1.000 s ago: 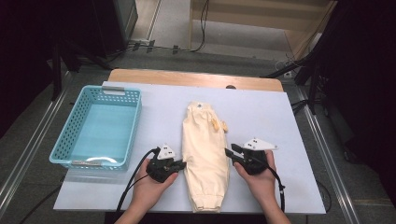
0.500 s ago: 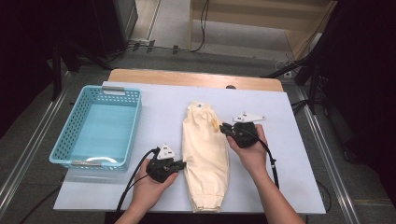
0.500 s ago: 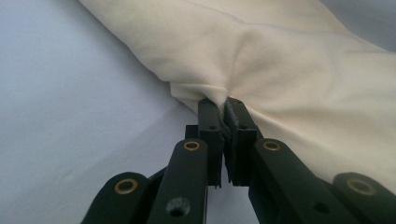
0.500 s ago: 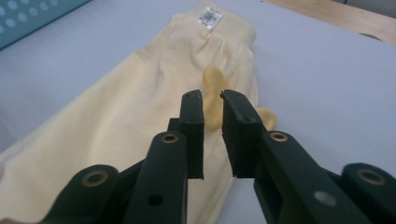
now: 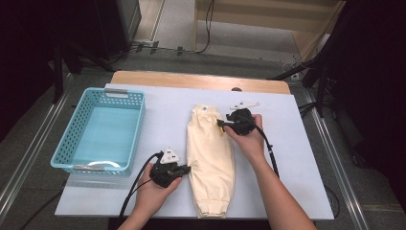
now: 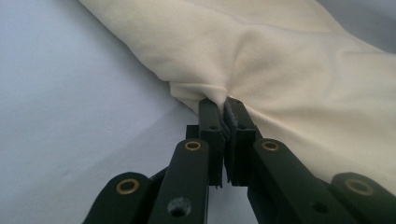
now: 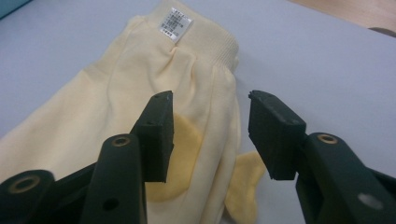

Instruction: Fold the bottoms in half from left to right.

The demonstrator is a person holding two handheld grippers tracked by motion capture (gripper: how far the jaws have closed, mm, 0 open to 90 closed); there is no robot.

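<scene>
Moved: right claw (image 5: 221, 123), up along the garment (image 5: 210, 158) from its lower half to the waistband end; jaws just opening, released, straddling the garment's right edge. Left claw (image 5: 187, 168): unmoved, clenched on the garment's left edge. Garment: flat, lengthwise, mid-desk (image 5: 297, 158), right of basket (image 5: 101, 130).

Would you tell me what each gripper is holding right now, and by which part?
The left gripper pinches the cream garment at its side edge; the right gripper stands open over the waistband end, holding nothing.
</scene>
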